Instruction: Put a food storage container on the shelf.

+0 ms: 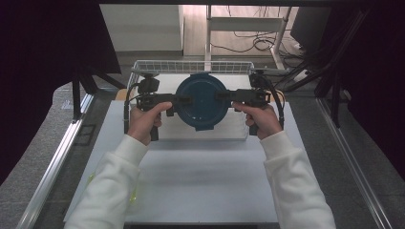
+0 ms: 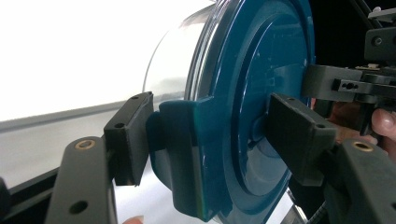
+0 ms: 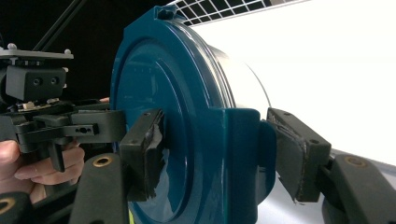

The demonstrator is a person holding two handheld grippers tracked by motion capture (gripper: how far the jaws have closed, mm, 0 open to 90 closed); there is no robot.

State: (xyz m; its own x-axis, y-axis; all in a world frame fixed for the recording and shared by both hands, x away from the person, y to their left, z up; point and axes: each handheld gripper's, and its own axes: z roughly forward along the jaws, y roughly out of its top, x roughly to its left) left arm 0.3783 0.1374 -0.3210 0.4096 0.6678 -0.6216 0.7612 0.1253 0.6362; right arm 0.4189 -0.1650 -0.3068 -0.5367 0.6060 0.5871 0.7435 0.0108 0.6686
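Mid-frame in my high view: left gripper (image 1: pixel 187 100) and right gripper (image 1: pixel 222 95) each clamp a side latch of the blue lid (image 1: pixel 202 101), fingers (image 2: pixel 133 135) pressed on.

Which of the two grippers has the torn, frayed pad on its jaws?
The right gripper: its pad against the blue round lid is ragged, while the left gripper has smooth pads.

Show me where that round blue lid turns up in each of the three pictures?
High view: the blue lid sits centre, between both grippers, before the wire basket.
Left gripper view: it fills the middle and right, edge-on, its side clip between the jaws.
Right gripper view: it fills the centre, edge-on.
Shared landmark: the clear container under the lid.
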